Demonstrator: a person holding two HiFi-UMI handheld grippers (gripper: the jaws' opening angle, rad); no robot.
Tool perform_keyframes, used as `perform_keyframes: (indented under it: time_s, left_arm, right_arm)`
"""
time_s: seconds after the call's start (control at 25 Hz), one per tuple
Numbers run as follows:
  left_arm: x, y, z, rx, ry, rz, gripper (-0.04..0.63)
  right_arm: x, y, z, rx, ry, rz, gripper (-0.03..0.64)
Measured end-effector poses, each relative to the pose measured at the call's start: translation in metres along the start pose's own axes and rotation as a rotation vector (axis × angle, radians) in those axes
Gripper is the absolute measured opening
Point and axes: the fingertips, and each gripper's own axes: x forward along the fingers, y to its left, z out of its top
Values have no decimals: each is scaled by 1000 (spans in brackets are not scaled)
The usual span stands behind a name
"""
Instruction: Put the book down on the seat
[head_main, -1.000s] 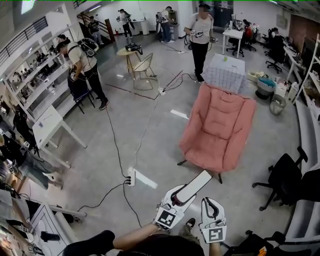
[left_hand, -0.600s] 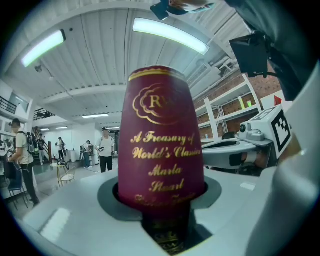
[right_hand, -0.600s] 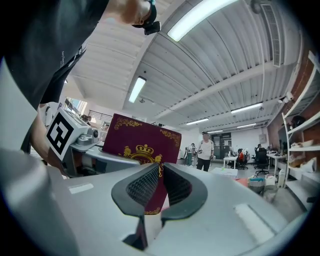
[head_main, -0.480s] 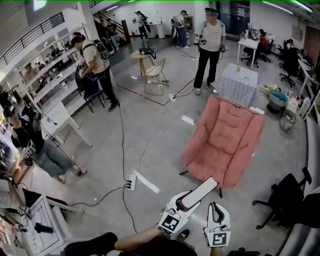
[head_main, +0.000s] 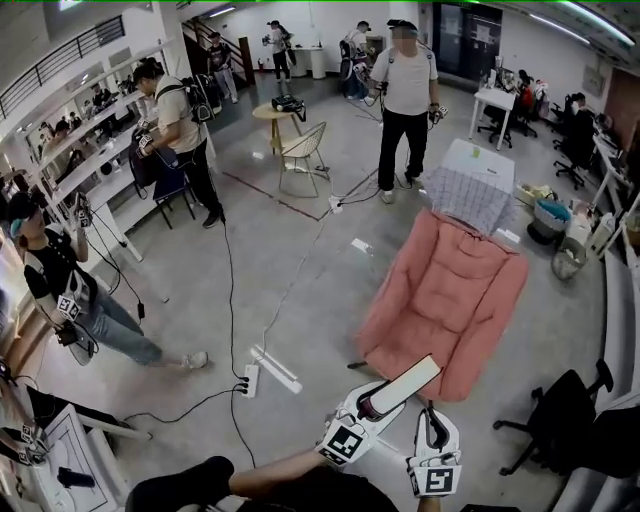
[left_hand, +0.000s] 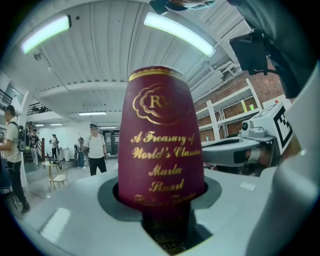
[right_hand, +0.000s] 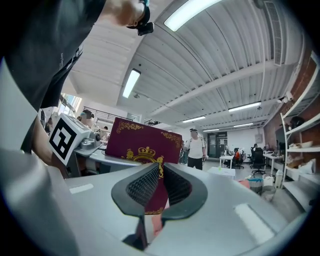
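Observation:
A dark red hardback book (head_main: 401, 384) with gold lettering sticks forward out of my left gripper (head_main: 368, 405), whose jaws are shut on its lower end. In the left gripper view the book's spine (left_hand: 161, 145) stands upright and fills the middle, clamped in the left gripper (left_hand: 162, 210). My right gripper (head_main: 432, 438) hangs just right of the book, apart from it and shut on nothing. Past the closed right gripper (right_hand: 159, 187), the book's cover (right_hand: 135, 141) shows behind. The pink padded chair (head_main: 445, 295) stands just ahead, its seat bare.
A power strip (head_main: 249, 379) and cables (head_main: 232, 300) lie on the floor at left. A checked table (head_main: 467, 187) stands behind the chair, a black office chair (head_main: 572, 402) to the right. People stand nearby: one (head_main: 404, 95) beyond the chair, another (head_main: 62, 290) at left.
Both grippers and the book have moved forward toward the pink chair, which now lies closer. A person at the left has come further into view. Neither gripper's jaws changed.

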Motion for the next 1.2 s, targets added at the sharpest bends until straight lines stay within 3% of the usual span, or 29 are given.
perform_keyframes:
  time_s: [0.2,0.56,0.96,1.2]
  left_arm:
    - [17,43,-2,5,-11,-34,218]
    - [67,78,-33,-24,64,-40,219]
    - [200,91,-26,-9,91,-40,219]
    - [258,98,-21,-52,113,-32,219]
  right_arm:
    - [42,-1,3,17,-1,-28,46]
    - [95,-30,-20,63,42,-13,49]
    - [165,-146,-28,65,-23,56,52]
    - [196,-219,-38,45,-9,65,55]
